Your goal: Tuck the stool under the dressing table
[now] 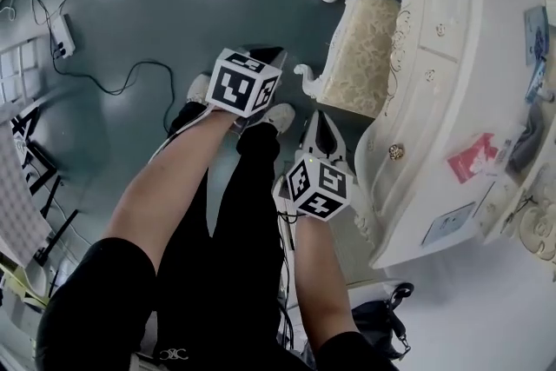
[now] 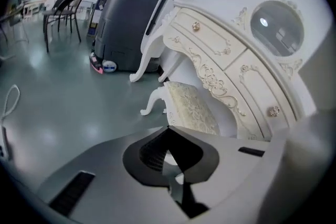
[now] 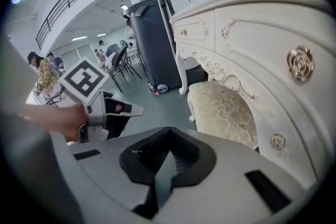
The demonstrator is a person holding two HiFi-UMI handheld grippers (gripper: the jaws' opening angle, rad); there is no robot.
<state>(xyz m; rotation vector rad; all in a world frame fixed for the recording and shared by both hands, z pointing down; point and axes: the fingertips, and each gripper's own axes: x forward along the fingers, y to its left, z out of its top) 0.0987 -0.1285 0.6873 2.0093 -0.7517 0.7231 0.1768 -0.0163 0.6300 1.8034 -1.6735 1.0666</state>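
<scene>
The stool (image 1: 360,48), cream with a patterned seat and curled white legs, stands on the grey-green floor (image 1: 156,4) with its right side pushed beneath the front edge of the white carved desk (image 1: 452,100); its left end and two scrolled legs show clear of the desk. In the right gripper view it sits in the knee space below the drawers. Both grippers hang above the person's legs, apart from the stool and touching nothing. The left gripper (image 1: 263,55) is out over the white shoes, its fingers pressed together with nothing between them. The right gripper (image 1: 321,130) points down near the stool's near corner, its fingers likewise closed and empty. A red card (image 1: 473,156) lies on the desk top, and a cable with a power strip (image 1: 65,35) trails across the floor at the left. A dark grey machine (image 2: 131,13) stands beyond the desk
</scene>
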